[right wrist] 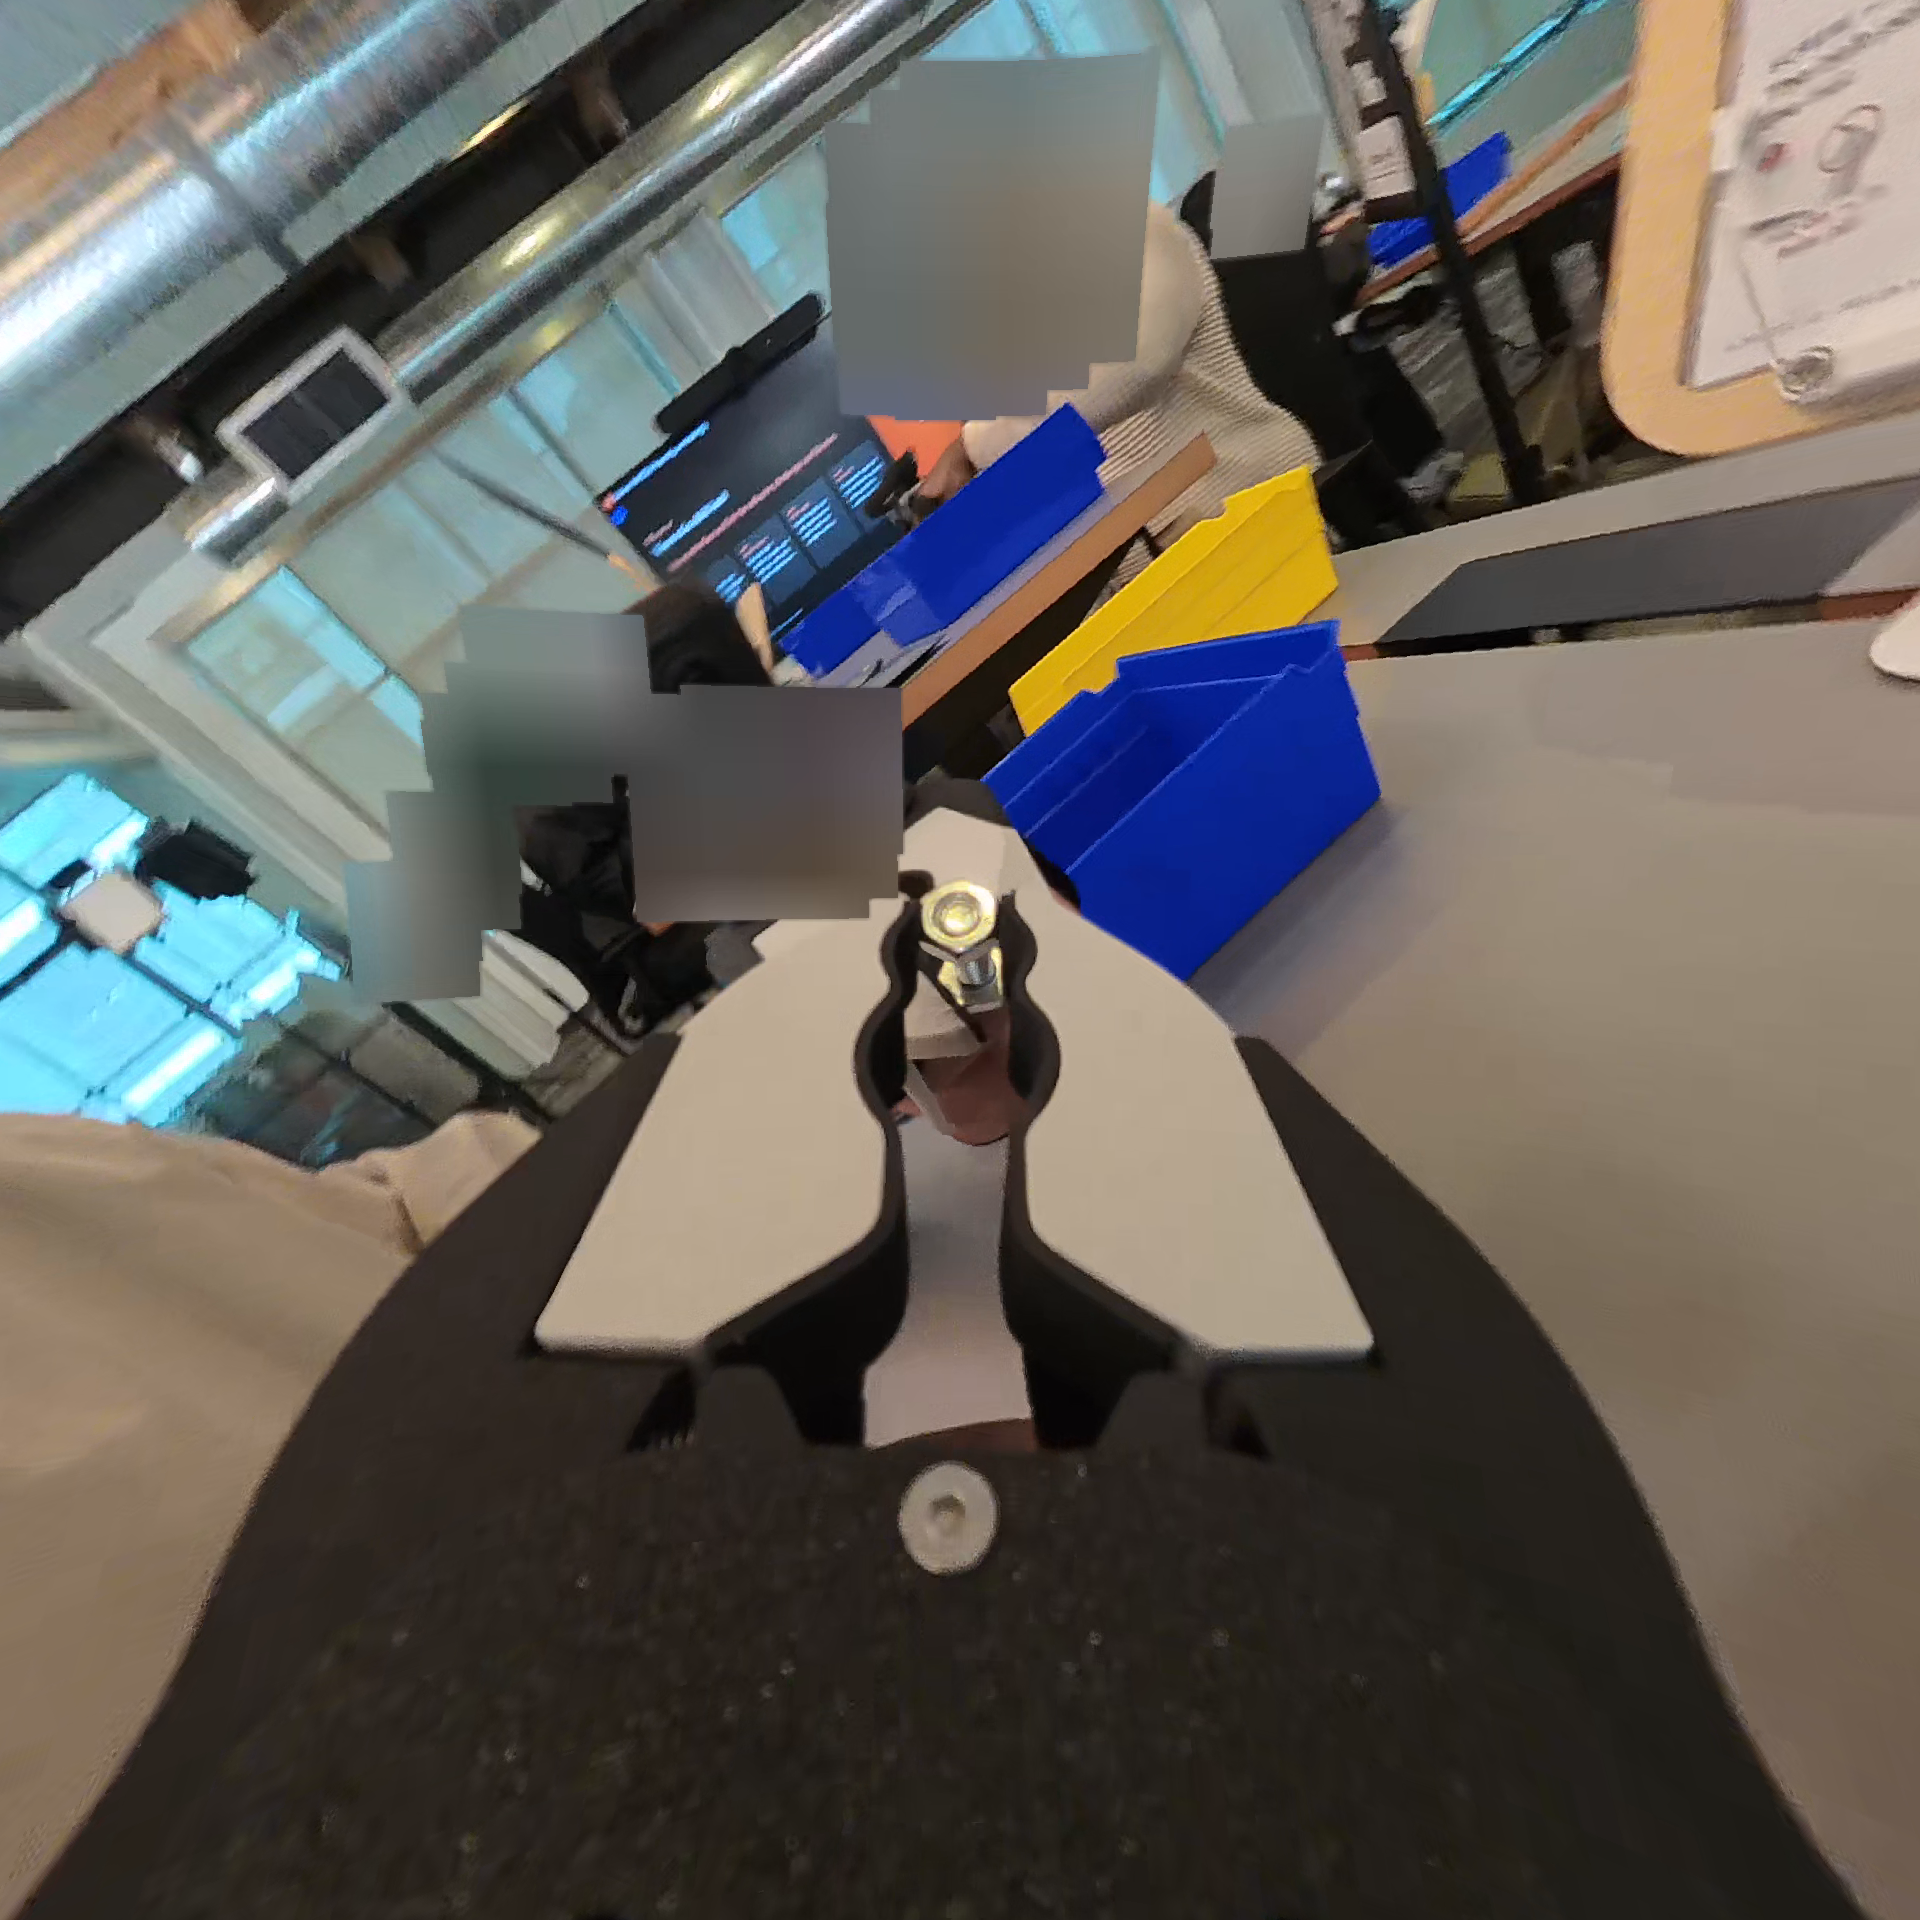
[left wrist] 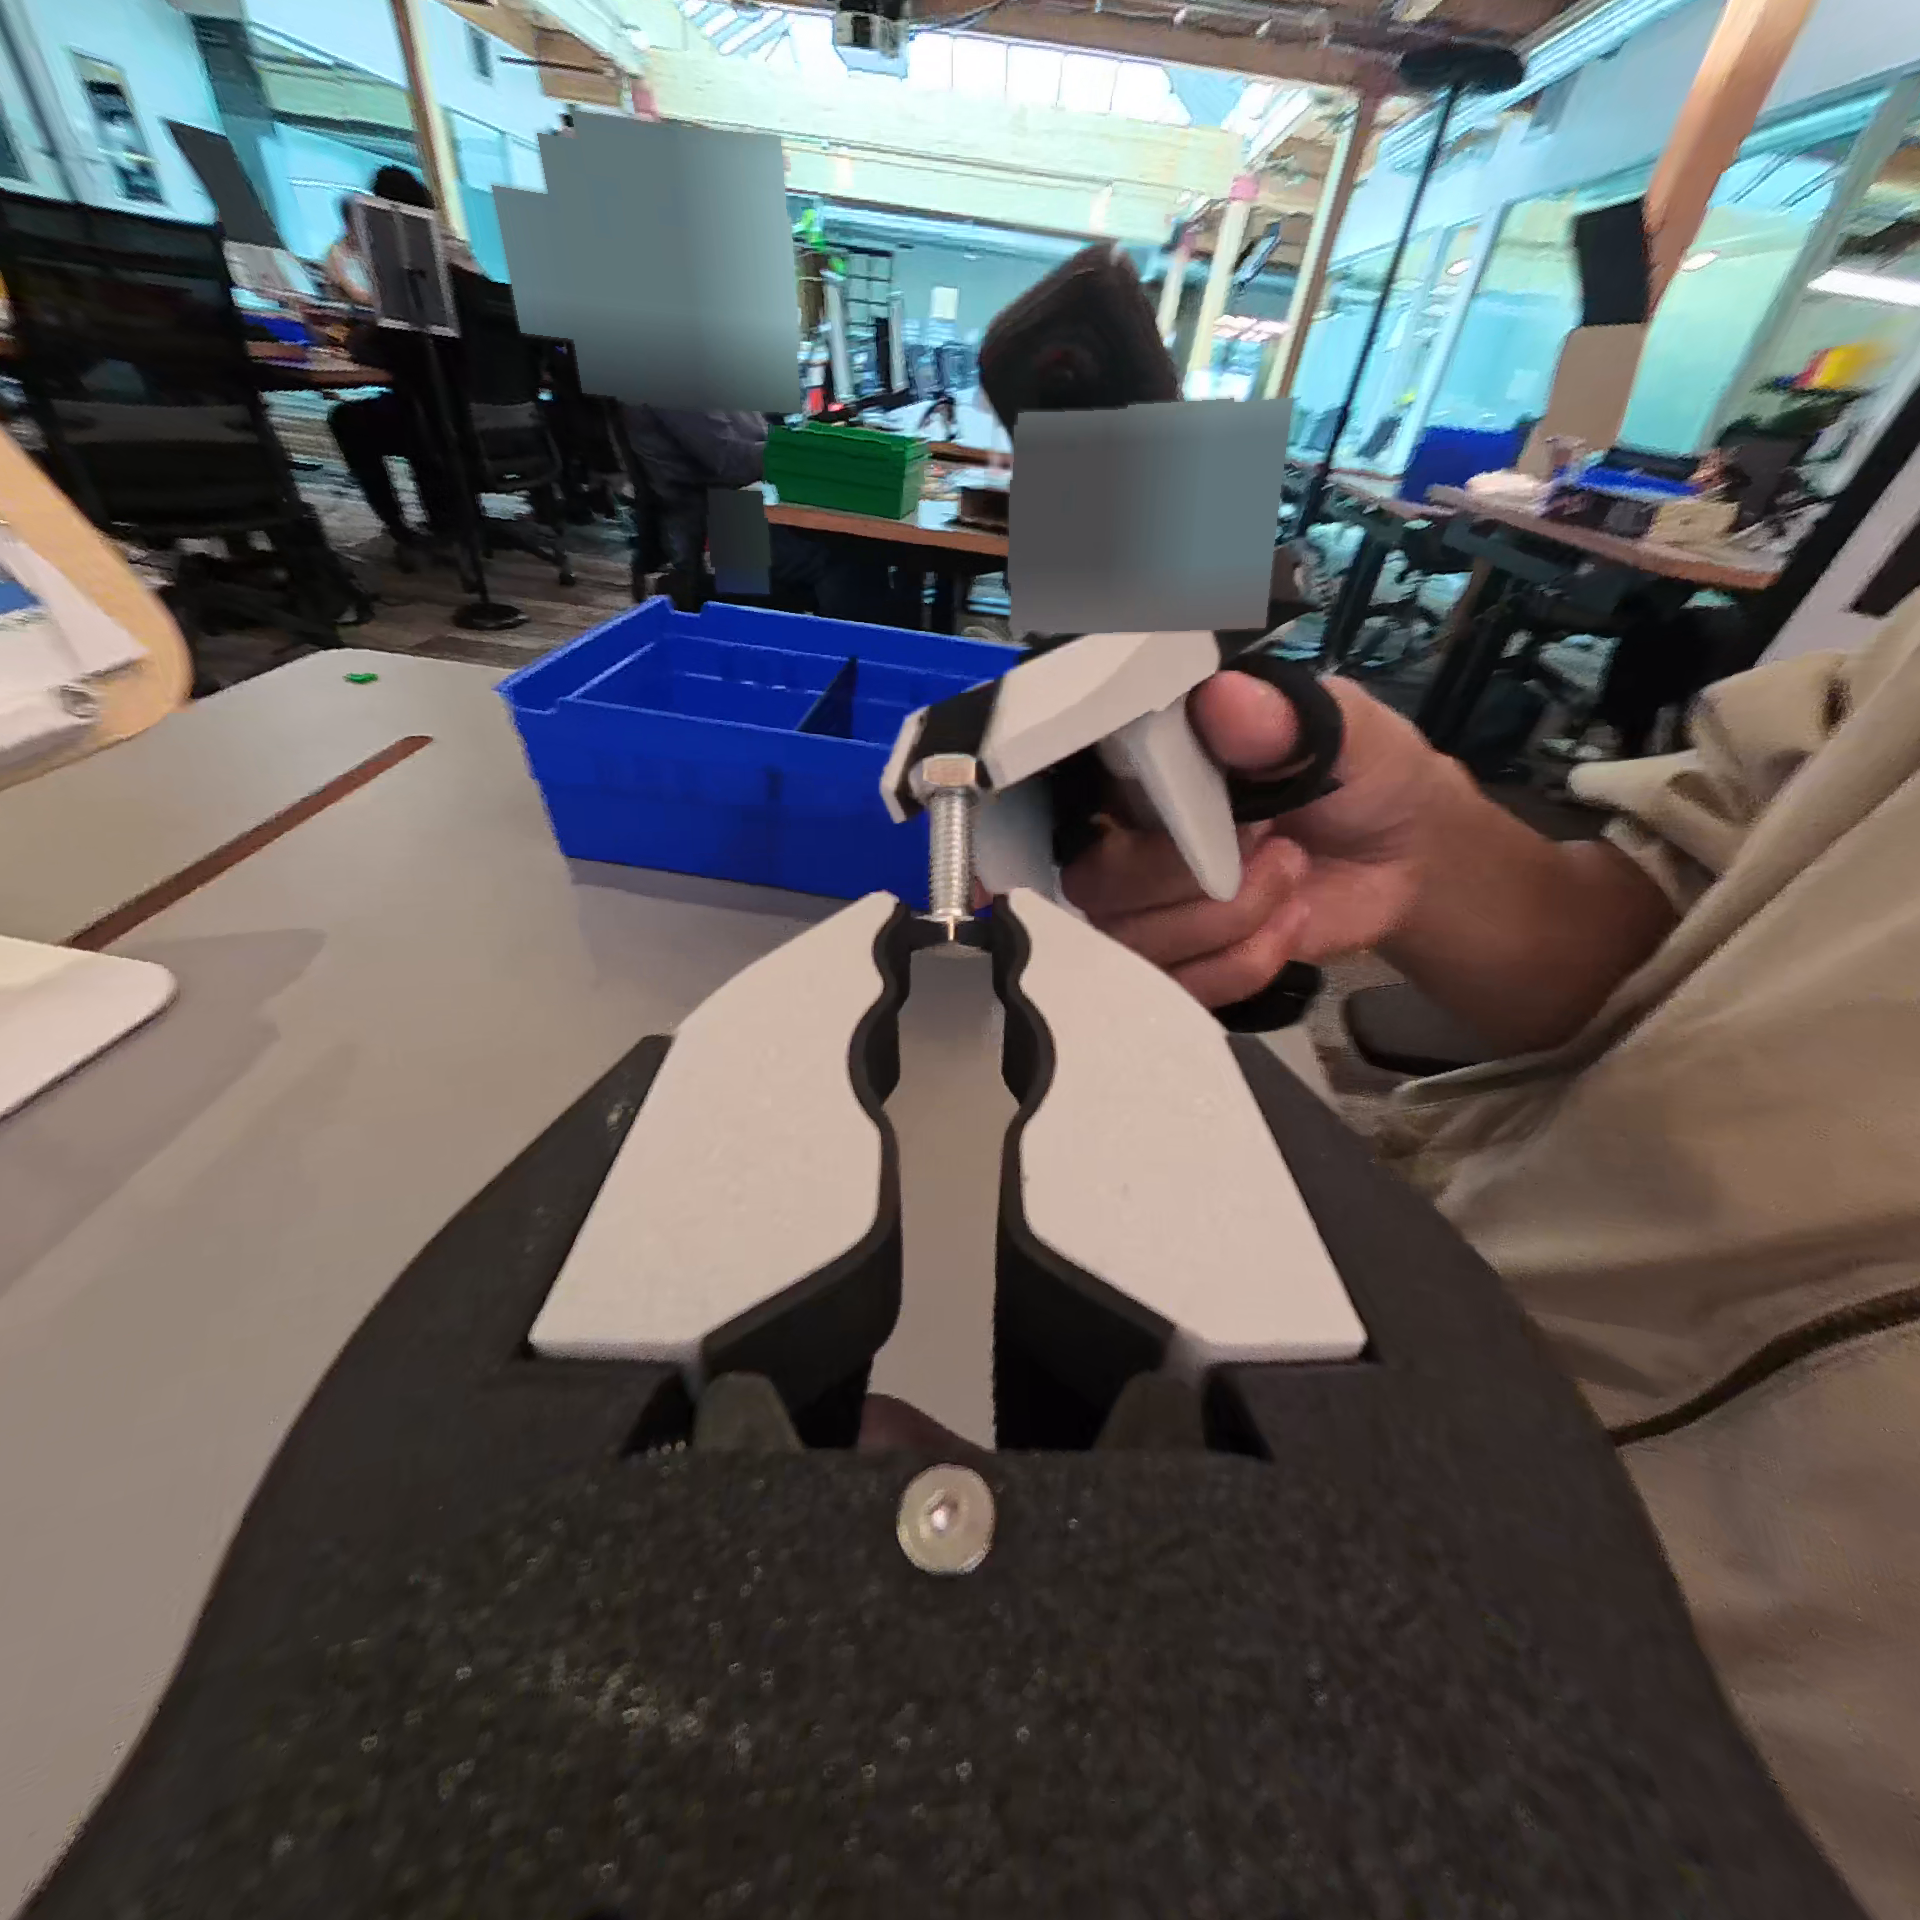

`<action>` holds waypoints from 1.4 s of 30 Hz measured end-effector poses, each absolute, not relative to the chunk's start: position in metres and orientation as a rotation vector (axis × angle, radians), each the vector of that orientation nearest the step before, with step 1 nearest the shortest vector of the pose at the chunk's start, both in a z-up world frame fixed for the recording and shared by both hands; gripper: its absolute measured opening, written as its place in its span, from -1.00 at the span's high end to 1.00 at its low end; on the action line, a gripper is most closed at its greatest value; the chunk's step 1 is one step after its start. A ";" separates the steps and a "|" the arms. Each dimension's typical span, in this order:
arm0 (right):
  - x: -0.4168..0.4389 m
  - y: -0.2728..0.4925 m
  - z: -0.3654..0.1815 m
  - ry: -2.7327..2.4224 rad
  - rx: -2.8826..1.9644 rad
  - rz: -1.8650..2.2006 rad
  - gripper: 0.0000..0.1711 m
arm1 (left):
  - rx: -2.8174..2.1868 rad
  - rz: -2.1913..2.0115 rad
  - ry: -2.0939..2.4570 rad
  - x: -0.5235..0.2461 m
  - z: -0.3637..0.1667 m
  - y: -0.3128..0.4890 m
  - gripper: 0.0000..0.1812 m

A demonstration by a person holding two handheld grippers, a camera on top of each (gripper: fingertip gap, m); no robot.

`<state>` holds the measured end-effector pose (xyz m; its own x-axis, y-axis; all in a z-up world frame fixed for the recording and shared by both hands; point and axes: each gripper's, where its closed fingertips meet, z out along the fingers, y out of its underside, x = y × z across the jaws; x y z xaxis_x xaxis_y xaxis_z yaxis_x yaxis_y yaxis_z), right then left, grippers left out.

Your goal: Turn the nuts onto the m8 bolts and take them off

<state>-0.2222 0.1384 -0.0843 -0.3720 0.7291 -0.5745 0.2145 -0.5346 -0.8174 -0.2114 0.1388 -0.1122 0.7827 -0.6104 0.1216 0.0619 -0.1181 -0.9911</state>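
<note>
A silver M8 bolt [left wrist: 950,847] hangs with its thread pointing down over the grey table [left wrist: 312,1091]. My right gripper [left wrist: 940,779] is shut on its hex head. My left gripper [left wrist: 951,930] is shut at its tips on a nut [left wrist: 951,940] at the bolt's lower end. In the right wrist view, my right gripper [right wrist: 961,925] holds the bolt head [right wrist: 958,916] end-on. The nut [right wrist: 971,987] sits just beyond it on the thread, with the left gripper's fingers [right wrist: 935,1039] partly showing through the gap.
A blue divided bin [left wrist: 727,800] stands on the table just behind the grippers and also shows in the right wrist view [right wrist: 1195,883]. A yellow bin [right wrist: 1195,613] lies behind it. A white flat object [left wrist: 62,1008] is at the left. A person's hand [left wrist: 1351,862] holds the right gripper. Both grippers' tips are close together, under 4 cm apart.
</note>
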 end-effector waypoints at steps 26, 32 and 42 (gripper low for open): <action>-0.215 0.156 -0.075 -1.320 -1.435 1.928 0.54 | -1.564 -0.618 0.421 -0.215 -0.098 0.140 0.84; -0.216 0.146 -0.086 -1.071 -1.612 2.028 0.54 | -1.595 -0.455 0.423 -0.221 -0.106 0.150 0.84; -0.225 0.148 -0.095 -1.056 -1.617 1.897 0.82 | -1.627 -0.415 0.453 -0.211 -0.117 0.154 0.84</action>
<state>-0.2251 0.1475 -0.0949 -0.2265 0.7392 -0.6343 0.1498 -0.6170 -0.7726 -0.2111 0.1544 -0.1167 0.8542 -0.5200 0.0041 -0.0490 -0.0884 -0.9949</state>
